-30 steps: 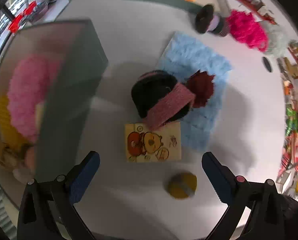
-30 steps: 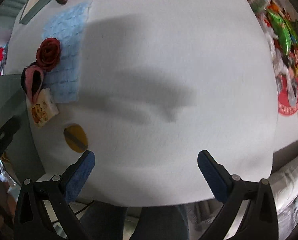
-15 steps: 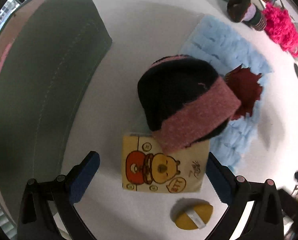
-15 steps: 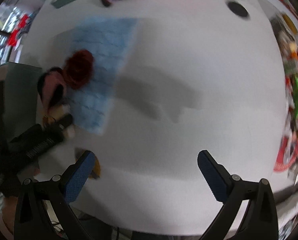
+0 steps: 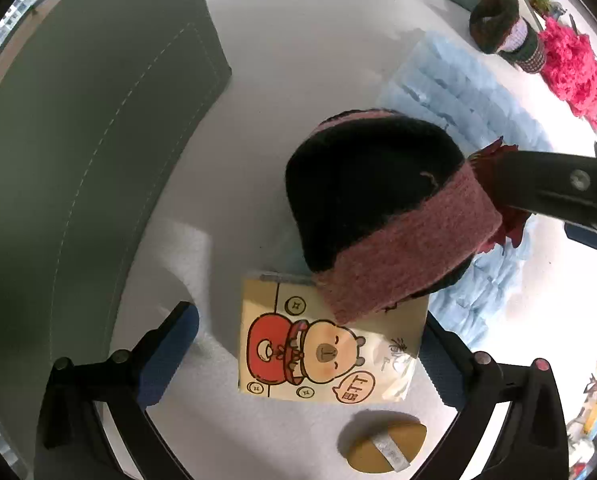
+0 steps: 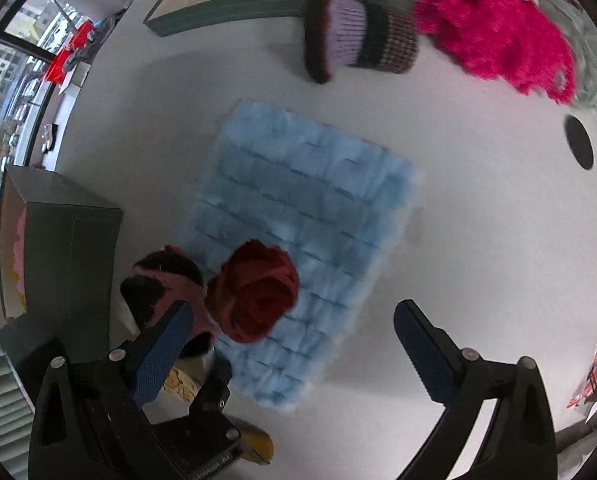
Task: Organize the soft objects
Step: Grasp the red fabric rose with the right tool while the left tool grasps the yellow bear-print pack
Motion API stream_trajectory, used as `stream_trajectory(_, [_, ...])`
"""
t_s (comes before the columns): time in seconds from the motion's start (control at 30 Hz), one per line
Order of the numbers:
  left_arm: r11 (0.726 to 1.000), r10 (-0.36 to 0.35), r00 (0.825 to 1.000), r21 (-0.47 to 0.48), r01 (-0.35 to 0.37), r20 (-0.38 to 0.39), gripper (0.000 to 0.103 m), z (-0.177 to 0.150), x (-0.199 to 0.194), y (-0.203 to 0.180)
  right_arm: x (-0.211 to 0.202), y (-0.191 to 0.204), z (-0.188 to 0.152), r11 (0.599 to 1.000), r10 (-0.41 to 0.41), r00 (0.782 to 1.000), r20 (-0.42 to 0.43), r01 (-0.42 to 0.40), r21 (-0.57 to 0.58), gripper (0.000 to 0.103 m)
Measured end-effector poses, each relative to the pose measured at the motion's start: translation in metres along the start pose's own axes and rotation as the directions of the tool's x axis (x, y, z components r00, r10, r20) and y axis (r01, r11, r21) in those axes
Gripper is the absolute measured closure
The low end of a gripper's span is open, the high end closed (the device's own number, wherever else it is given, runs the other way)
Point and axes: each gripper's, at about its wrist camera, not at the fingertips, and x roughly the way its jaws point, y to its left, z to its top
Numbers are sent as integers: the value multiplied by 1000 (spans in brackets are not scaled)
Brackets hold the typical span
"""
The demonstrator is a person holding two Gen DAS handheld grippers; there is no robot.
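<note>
A white table (image 6: 478, 220) carries a fluffy blue quilted cloth (image 6: 306, 208), where a red fabric rose (image 6: 254, 288) rests beside a black-and-pink knit hat (image 5: 382, 208). Both left tongs (image 5: 310, 356) and right tongs (image 6: 286, 344) stand apart, holding nothing.

The rose (image 5: 506, 216) is mostly hidden in the left view behind the hat (image 5: 382, 216) and the right gripper's arm, and the hat covers the card's (image 5: 326, 352) top right corner. In the right view the left gripper (image 6: 202, 412) hides most of the card and the yellow puff (image 6: 258, 446). The box's (image 6: 70, 256) contents show only as a pink sliver.
</note>
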Motion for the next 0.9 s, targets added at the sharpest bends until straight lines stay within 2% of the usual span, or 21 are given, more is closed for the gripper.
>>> stream_trajectory(0.03, [1000, -1, 1000, -3, 1, -1, 0, -2, -1, 4, 3, -1, 5, 1000, 1, 1000, -7, -1, -2, 7])
stream_trajectory(0.07, [1000, -1, 1000, 1, 1, -7, 0, -2, -1, 4, 6, 1, 6, 1000, 7, 1000, -15, -7, -8, 14])
stream_trajectory(0.1, [1000, -1, 1000, 4, 1, -14, 0, -2, -1, 4, 9, 3, 8, 1000, 15, 1000, -26, -15, -16, 28])
stream_trajectory(0.13, [1000, -1, 1000, 6, 1, -20, 0, 3, 1, 4, 15, 11, 9, 999, 25, 999, -38, -25, -23, 34])
stream_trajectory(0.2, [1000, -1, 999, 7, 1, -39, 0, 8, -2, 7, 28, 27, 23, 998, 47, 997, -62, -49, -30, 59])
stream_trajectory(0.3, [1000, -3, 998, 18, 4, -69, 0, 15, -3, 11, 30, 29, 23, 997, 71, 995, -69, -72, -13, 68])
stream_trajectory(0.33, [1000, -4, 997, 20, 6, -73, 0, 16, -2, 11, 28, 28, 22, 996, 84, 994, -69, -85, -11, 70])
stream_trajectory(0.4, [999, -15, 998, 34, 17, -65, 7, 17, -6, 11, 21, 21, 18, 995, 96, 993, -65, -97, -12, 71])
stream_trajectory(0.47, [997, -28, 998, 74, 32, -54, 28, 20, -13, 8, 10, 10, 11, 995, 95, 994, -51, -95, 1, 72])
stream_trajectory(0.57, [992, -56, 996, 108, 64, -73, 28, 19, -17, 4, -2, -5, -3, 995, 96, 995, -38, -95, 28, 72])
stream_trajectory(0.8, [983, -44, 996, 175, 56, -73, 28, 5, -34, -5, -30, -35, -38, 992, 104, 994, -26, -102, 71, 72])
stream_trajectory(0.9, [969, -44, 997, 240, 60, -69, 28, -3, -48, -9, -31, -30, -51, 992, 104, 994, -33, -101, 74, 72])
